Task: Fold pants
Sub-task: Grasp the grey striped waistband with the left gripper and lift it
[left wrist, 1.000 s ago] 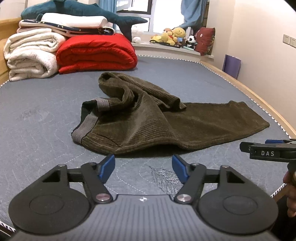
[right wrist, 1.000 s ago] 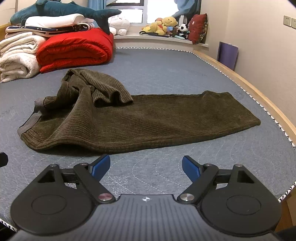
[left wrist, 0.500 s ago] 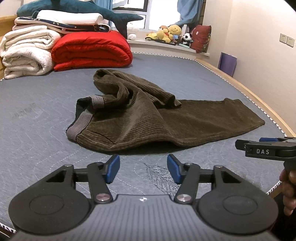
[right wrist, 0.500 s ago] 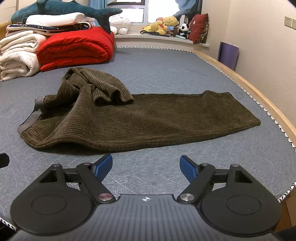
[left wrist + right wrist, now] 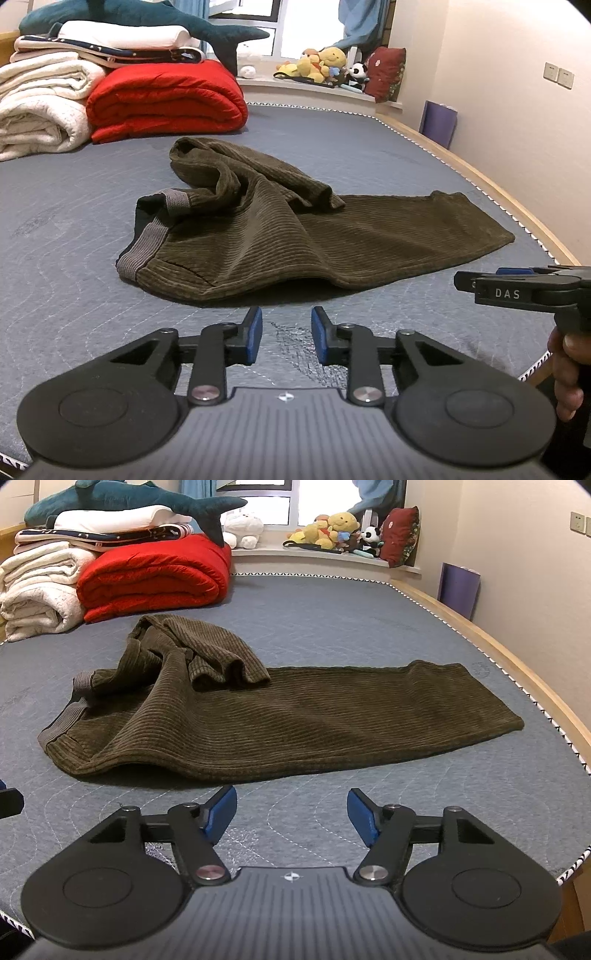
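Note:
Dark olive corduroy pants [image 5: 295, 236] lie on the grey mattress [image 5: 74, 206], grey waistband [image 5: 147, 243] at the left, one leg stretched to the right, the other leg bunched up on top toward the back. They also show in the right wrist view [image 5: 314, 716]. My left gripper [image 5: 286, 334] is open with a narrow gap, empty, just short of the pants' near edge. My right gripper [image 5: 291, 812] is open wide and empty, a little short of the near edge of the stretched leg. The right gripper also shows from the side in the left wrist view [image 5: 517, 290].
A red folded quilt [image 5: 162, 99], white blankets [image 5: 40, 107] and a plush shark [image 5: 147, 18] are stacked at the back left. Soft toys [image 5: 325, 66] line the window sill. The bed's wooden edge [image 5: 517, 214] runs along the right, near the wall.
My left gripper's jaws have narrowed, and it has moved a little closer to the pants. The right gripper has stayed wide and edged slightly forward.

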Demonstrator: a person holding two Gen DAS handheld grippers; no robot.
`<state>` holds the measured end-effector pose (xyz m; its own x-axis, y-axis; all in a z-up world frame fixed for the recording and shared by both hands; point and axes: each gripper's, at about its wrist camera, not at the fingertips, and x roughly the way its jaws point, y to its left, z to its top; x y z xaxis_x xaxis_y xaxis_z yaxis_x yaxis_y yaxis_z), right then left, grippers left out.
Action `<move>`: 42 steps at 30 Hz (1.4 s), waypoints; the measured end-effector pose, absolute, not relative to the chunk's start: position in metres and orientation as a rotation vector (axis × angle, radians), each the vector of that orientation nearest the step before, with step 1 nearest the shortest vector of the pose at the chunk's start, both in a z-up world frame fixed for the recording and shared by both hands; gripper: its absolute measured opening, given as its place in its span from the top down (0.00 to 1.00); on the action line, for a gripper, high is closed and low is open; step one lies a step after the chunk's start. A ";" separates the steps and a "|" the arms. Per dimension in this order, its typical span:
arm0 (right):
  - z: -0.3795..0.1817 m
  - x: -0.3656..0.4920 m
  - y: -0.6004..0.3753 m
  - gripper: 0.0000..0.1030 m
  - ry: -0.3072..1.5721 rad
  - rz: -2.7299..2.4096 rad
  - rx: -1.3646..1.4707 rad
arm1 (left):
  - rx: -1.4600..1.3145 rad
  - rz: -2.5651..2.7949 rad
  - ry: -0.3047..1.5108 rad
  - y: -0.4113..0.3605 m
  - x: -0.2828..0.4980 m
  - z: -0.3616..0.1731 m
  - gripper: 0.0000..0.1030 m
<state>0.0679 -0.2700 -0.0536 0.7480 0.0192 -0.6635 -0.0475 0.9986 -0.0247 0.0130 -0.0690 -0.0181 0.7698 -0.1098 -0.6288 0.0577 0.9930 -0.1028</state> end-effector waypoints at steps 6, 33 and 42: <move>-0.054 0.068 -0.270 0.39 0.725 0.039 -0.040 | -0.072 -0.111 0.678 -0.071 0.012 -0.017 0.77; -0.079 0.141 -0.214 0.55 0.890 0.305 0.311 | -0.101 0.090 0.870 0.102 0.211 -0.067 0.57; -0.123 0.193 -0.175 0.49 1.018 0.318 0.465 | -0.155 0.073 0.937 0.116 0.258 -0.101 0.27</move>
